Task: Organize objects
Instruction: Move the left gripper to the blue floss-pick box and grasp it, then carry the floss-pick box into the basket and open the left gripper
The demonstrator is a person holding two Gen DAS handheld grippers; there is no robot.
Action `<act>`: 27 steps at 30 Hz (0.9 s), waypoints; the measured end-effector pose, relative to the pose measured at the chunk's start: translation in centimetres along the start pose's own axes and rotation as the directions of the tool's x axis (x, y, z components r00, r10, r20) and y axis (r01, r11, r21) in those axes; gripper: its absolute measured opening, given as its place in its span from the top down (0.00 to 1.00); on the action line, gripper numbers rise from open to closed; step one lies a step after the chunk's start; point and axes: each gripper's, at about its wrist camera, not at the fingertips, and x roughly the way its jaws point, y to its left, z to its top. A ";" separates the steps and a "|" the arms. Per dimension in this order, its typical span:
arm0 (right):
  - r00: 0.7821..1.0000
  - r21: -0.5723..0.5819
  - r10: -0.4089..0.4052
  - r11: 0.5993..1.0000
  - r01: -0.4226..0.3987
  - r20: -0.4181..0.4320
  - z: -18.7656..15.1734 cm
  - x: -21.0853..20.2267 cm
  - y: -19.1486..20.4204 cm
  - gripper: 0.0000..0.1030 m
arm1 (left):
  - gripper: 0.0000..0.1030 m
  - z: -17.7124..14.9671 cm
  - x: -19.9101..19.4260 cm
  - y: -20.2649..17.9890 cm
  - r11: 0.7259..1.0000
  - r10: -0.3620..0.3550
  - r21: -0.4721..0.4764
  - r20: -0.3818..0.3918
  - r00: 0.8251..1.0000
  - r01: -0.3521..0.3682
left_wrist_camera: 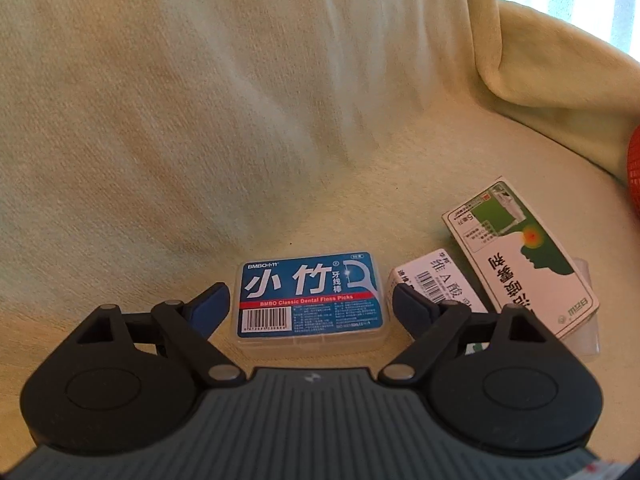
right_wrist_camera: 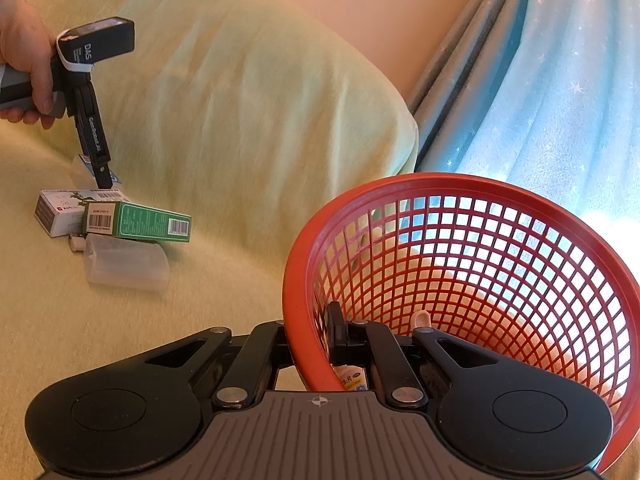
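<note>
A clear box with a blue dental floss picks label [left_wrist_camera: 313, 300] lies on the cream blanket between the fingers of my open left gripper [left_wrist_camera: 312, 306]. To its right lie a white barcoded box [left_wrist_camera: 438, 286] and a green and white box [left_wrist_camera: 524, 258]. In the right wrist view my right gripper [right_wrist_camera: 316, 338] is shut on the rim of the red mesh basket [right_wrist_camera: 480, 280], which is tilted. A small labelled item [right_wrist_camera: 352, 380] lies inside the basket by the fingers. The left gripper [right_wrist_camera: 102, 178] shows there too, over the box pile.
A clear plastic container [right_wrist_camera: 126, 262] lies in front of the green box [right_wrist_camera: 136, 224] and white box [right_wrist_camera: 58, 210]. A blanket-covered cushion [right_wrist_camera: 240, 80] rises behind. A blue curtain [right_wrist_camera: 540, 80] hangs at the right. The basket's edge [left_wrist_camera: 634, 168] shows at the left view's right border.
</note>
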 end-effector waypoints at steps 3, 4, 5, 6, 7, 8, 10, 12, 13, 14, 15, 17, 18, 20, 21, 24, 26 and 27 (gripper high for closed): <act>1.000 0.001 0.000 1.000 0.000 0.000 0.0 0.0 0.0 0.98 | 0.19 -0.2 0.4 0.2 1.000 0.009 0.014 -0.011 1.000 -0.009; 1.000 0.001 0.000 1.000 0.000 0.000 0.0 0.0 0.0 0.98 | 0.19 -0.2 0.6 0.2 1.000 0.010 0.014 -0.014 1.000 -0.010; 1.000 0.001 0.000 1.000 0.000 0.000 0.0 0.0 0.0 0.98 | 0.19 -0.2 0.6 0.3 1.000 0.009 0.012 -0.013 1.000 -0.009; 1.000 0.001 0.000 1.000 0.000 0.000 0.0 0.0 0.0 0.98 | 0.19 -0.2 0.6 0.4 1.000 0.008 0.012 -0.012 1.000 -0.008; 1.000 0.001 0.000 1.000 0.000 0.000 0.0 0.0 0.0 0.98 | 0.19 -0.2 0.6 0.5 1.000 0.007 0.012 -0.012 1.000 -0.007; 1.000 0.001 0.000 1.000 0.000 0.000 0.0 0.0 0.0 0.98 | 0.19 -0.2 0.6 0.5 1.000 0.007 0.017 -0.013 1.000 -0.007; 1.000 0.002 0.000 1.000 0.000 -0.001 0.0 0.0 0.0 0.98 | 0.20 -0.3 0.3 0.4 0.999 0.016 0.040 -0.009 1.000 -0.015; 1.000 0.003 0.000 1.000 0.000 -0.001 0.0 0.0 0.0 0.98 | 0.20 -0.4 -0.1 0.1 0.996 0.032 0.079 0.002 0.999 -0.032; 1.000 0.003 -0.001 1.000 0.001 -0.002 0.0 0.1 0.0 0.98 | 0.20 -0.4 -0.4 -0.2 0.994 0.034 0.104 0.011 0.999 -0.035; 1.000 0.003 -0.001 1.000 0.001 -0.002 0.0 0.1 0.1 0.98 | 0.20 -0.3 -0.8 -0.3 0.992 0.033 0.125 0.019 0.999 -0.035; 1.000 0.004 -0.001 1.000 0.001 -0.003 0.0 0.1 0.1 0.98 | 0.20 -0.3 -1.2 -0.5 0.989 0.033 0.146 0.027 0.999 -0.037; 1.000 0.003 -0.001 1.000 0.001 -0.002 0.0 0.1 0.1 0.98 | 0.20 -0.2 -2.4 -0.9 0.983 0.028 0.179 0.048 0.998 -0.036; 1.000 0.003 -0.001 1.000 0.001 -0.002 0.0 0.1 0.1 0.98 | 0.20 -0.1 -2.9 -1.2 0.979 0.024 0.200 0.057 0.998 -0.035; 1.000 0.003 -0.001 1.000 0.001 -0.002 0.0 0.1 0.1 0.98 | 0.20 0.2 -4.3 -1.9 0.966 0.022 0.255 0.082 0.996 -0.042; 1.000 0.003 -0.001 1.000 0.001 -0.002 -0.1 0.1 0.0 0.98 | 0.20 0.4 -5.0 -2.2 0.961 0.012 0.273 0.094 0.996 -0.038; 1.000 0.003 0.000 1.000 0.000 -0.002 -0.1 0.1 0.1 0.97 | 0.20 1.1 -7.3 -3.3 0.946 -0.011 0.322 0.128 0.992 -0.031; 1.000 0.005 0.000 1.000 0.000 -0.002 -0.1 0.1 0.1 0.97 | 0.20 1.8 -8.7 -4.3 0.936 -0.036 0.352 0.153 0.988 -0.020; 1.000 0.007 0.000 1.000 0.000 -0.003 -0.1 0.1 0.0 0.97 | 0.20 2.2 -9.3 -4.9 0.932 -0.051 0.364 0.165 0.985 -0.013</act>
